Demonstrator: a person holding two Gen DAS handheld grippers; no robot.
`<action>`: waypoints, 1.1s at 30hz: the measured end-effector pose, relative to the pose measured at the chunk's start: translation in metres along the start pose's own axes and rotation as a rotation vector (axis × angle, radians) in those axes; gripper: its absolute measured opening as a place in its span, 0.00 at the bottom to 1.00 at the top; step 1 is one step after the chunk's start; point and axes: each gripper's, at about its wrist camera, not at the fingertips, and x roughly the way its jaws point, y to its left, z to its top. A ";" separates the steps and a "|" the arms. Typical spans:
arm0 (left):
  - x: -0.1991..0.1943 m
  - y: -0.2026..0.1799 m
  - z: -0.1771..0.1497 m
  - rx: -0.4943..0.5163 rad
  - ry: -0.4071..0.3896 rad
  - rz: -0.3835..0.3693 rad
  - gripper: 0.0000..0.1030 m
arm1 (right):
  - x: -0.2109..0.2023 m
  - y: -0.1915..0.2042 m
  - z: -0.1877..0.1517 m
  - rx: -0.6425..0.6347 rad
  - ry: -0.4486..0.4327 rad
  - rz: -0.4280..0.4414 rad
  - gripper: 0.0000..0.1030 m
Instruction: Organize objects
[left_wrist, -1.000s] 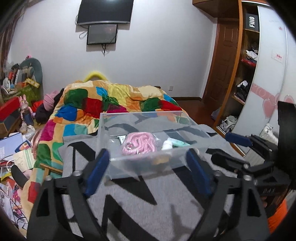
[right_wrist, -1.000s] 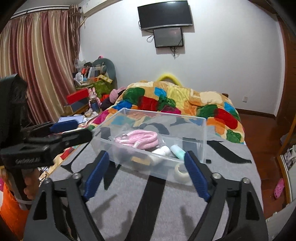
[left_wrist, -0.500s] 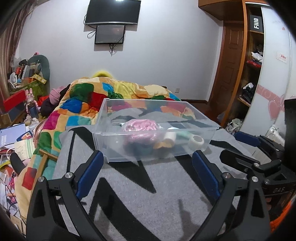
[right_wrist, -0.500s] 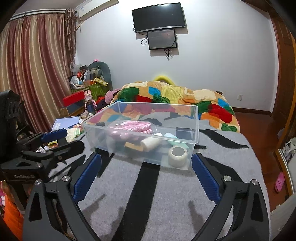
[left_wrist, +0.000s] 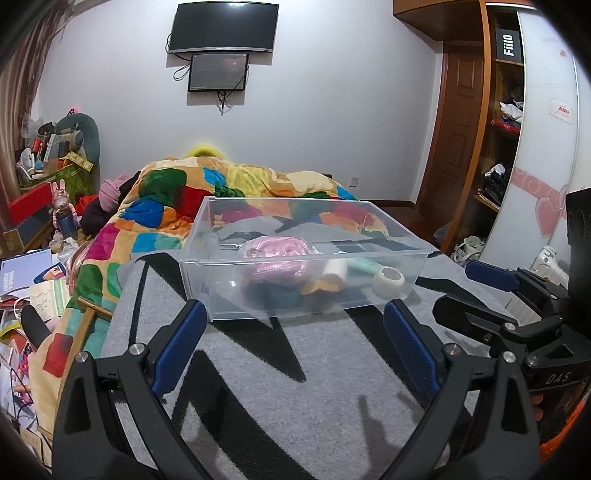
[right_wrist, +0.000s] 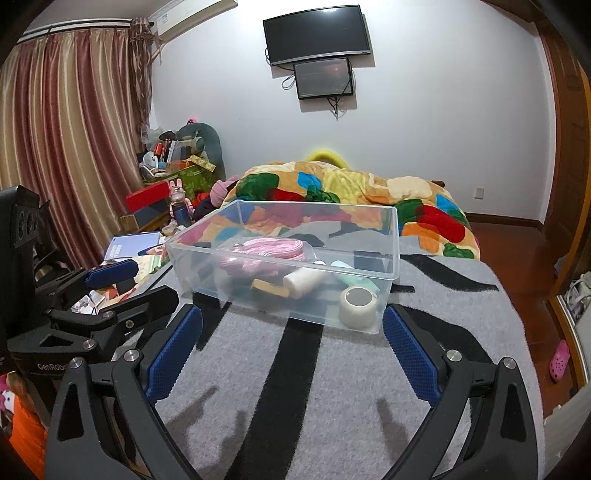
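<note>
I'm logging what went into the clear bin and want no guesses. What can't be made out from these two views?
- Dark item under the pink cord bundle: blurred by the clear bin wall in both views.
- Flat tan piece: too blurred to identify.
- Mint tube: partly hidden by the white bottle and tape roll.
- Text on the papers beside the bed: too small.

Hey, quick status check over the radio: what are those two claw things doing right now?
Left gripper open, empty. Right gripper open, empty. Clear bin on grey blanket, holding pink cord, tape roll. Nothing between grippers and bin.
</note>
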 end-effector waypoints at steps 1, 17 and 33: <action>0.000 0.000 0.000 0.000 0.000 -0.001 0.95 | -0.001 0.000 0.000 0.000 -0.001 0.001 0.95; -0.003 -0.002 0.001 -0.005 -0.005 -0.014 0.95 | -0.001 0.003 0.000 0.003 0.000 0.008 0.95; -0.007 0.001 0.001 -0.020 -0.010 -0.026 0.95 | -0.006 0.007 0.000 -0.004 -0.010 0.012 0.95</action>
